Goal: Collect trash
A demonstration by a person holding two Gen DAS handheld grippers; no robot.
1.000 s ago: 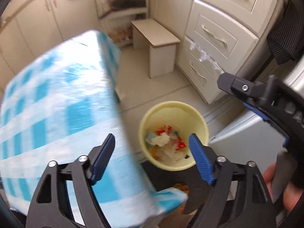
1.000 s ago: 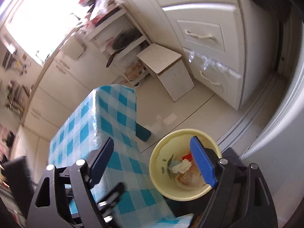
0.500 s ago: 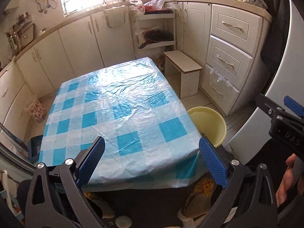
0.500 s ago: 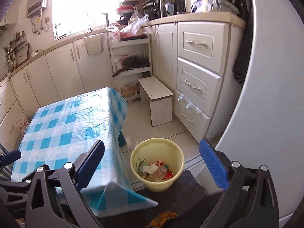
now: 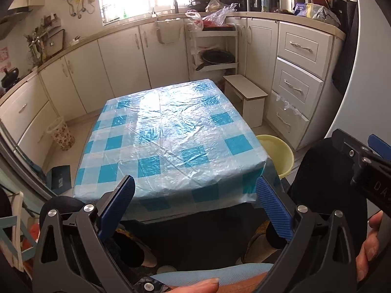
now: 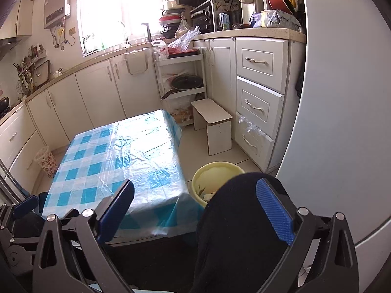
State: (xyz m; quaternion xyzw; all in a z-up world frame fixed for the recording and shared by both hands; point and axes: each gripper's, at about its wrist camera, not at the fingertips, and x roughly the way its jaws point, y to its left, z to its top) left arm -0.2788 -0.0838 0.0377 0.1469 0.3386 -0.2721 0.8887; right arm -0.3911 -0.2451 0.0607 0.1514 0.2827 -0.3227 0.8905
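My left gripper (image 5: 195, 204) jaws released, empty. My right gripper (image 6: 195, 208) same. Yellow bin (image 6: 215, 171) on floor beside desk (image 5: 171, 131) right edge, trash inside.

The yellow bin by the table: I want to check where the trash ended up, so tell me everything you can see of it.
The yellow bin is a round, pale yellow, plastic-looking tub with a rolled rim, open-topped and upright on the tiled floor. It stands off the near right corner of the checked table, whose hanging cloth hides part of it in the left wrist view. A dark-clothed knee covers its near side. Inside, only some pale scraps show at the bottom. Neither gripper touches it.
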